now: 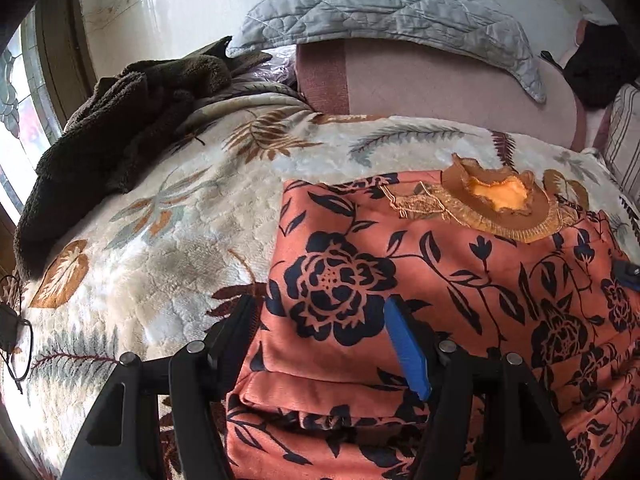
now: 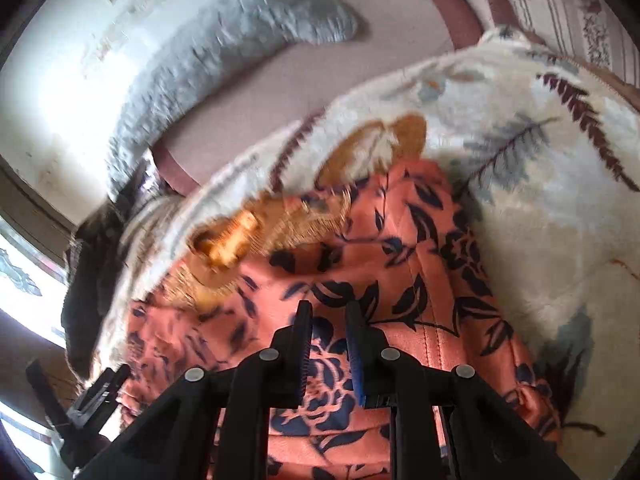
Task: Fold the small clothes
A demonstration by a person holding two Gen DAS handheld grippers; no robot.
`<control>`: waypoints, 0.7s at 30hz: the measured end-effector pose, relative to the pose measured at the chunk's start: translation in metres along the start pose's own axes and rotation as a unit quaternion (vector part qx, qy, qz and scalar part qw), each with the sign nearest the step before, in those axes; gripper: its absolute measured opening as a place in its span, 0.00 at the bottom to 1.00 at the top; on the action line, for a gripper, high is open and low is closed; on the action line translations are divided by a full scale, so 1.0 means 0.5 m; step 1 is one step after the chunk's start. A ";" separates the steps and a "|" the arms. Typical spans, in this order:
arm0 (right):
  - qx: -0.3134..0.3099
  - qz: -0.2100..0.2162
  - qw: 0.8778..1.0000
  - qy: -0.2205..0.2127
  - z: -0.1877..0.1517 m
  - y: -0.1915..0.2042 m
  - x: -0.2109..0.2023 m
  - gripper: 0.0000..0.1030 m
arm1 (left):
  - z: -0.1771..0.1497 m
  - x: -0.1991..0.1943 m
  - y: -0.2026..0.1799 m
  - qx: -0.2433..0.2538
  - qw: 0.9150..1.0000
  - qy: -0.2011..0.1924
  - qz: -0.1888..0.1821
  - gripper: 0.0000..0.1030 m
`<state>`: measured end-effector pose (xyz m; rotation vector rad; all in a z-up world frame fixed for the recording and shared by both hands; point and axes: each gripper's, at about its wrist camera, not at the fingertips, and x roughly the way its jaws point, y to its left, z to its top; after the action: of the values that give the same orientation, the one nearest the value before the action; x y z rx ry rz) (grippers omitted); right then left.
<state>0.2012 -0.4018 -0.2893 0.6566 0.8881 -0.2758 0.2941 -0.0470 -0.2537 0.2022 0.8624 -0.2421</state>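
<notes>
Garment: coral floral top (image 1: pixel 420 280) lies partly folded on the bed's leaf-print blanket (image 1: pixel 160 240), gold collar (image 1: pixel 500 204) at the far end.
Left tongs (image 1: pixel 320 332): spread wide over the near folded edge, gripping nothing.
Right tongs (image 2: pixel 328 320): nearly closed, small gap, empty as far as I see.
Advice: I'd pinch both layers at the hem, lift evenly, fold toward the collar.

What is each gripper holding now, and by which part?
Nothing is held. The left gripper is open above the folded orange dress. The right gripper has a narrow gap between its fingers, with no cloth in it.
</notes>
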 end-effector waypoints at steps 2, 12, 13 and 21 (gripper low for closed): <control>0.010 0.011 1.000 0.010 -0.002 -0.019 0.044 0.18 | -0.006 0.019 -0.004 0.002 1.000 0.020 0.001 0.65; -0.019 0.053 0.998 -0.036 0.004 0.019 -0.034 0.19 | -0.010 0.028 -0.010 0.007 1.000 0.019 0.012 0.65; -0.025 0.053 0.998 -0.034 0.000 0.029 -0.032 0.19 | -0.010 0.029 -0.010 0.007 1.000 0.019 0.013 0.65; -0.017 0.020 0.999 0.025 -0.013 0.029 0.047 0.20 | -0.016 0.032 -0.014 0.017 0.999 0.017 0.021 0.65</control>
<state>0.2185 -0.3856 -0.3048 0.6505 0.9241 -0.2093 0.2966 -0.0535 -0.2716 0.2567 0.8871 -0.2157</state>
